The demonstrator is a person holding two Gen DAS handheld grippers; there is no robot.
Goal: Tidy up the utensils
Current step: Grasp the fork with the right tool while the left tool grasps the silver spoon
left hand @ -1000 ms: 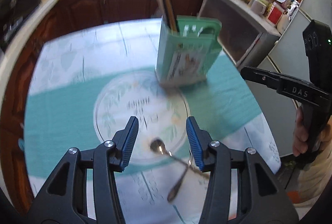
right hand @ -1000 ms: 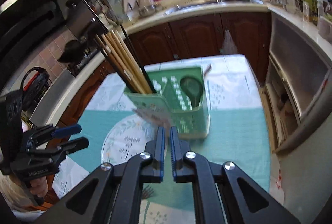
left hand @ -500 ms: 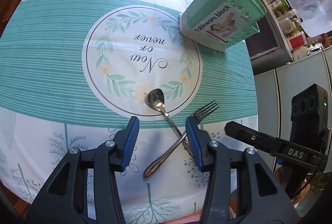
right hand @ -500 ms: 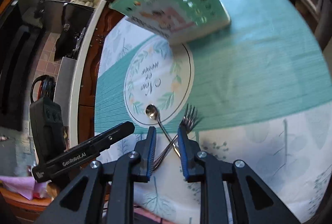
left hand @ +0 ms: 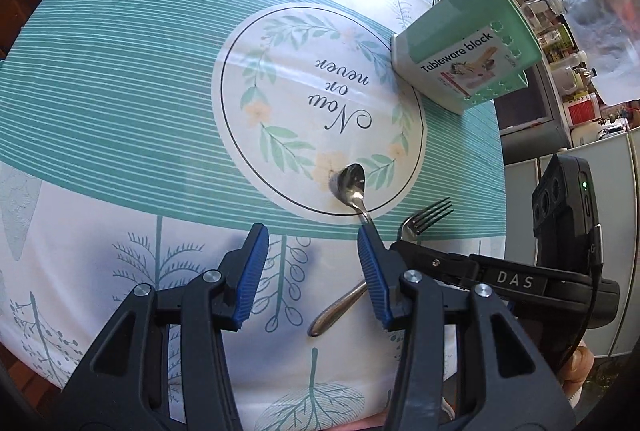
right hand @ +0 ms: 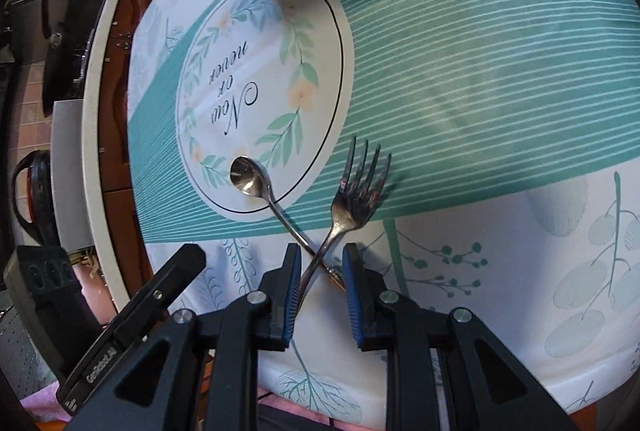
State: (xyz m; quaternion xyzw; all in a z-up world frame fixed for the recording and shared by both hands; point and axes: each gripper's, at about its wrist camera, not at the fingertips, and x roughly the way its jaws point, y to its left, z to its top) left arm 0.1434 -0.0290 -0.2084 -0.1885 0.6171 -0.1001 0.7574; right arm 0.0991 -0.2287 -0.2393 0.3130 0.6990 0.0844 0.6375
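1. My right tongs (right hand: 320,271) stand narrowly parted, straddling the crossed handles of fork (right hand: 352,199) and spoon (right hand: 256,183) near the bench's (right hand: 500,71) front edge, pads not pressing;
2. My left tongs (left hand: 310,271) gape wider, empty, just beside;
3. Green utensil holder (left hand: 460,59) stands toward the far edge.

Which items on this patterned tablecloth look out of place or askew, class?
The shiny metal spoon and metal fork lie loose on the tablecloth, handles crossed in an X, instead of standing in the green plastic tableware block.
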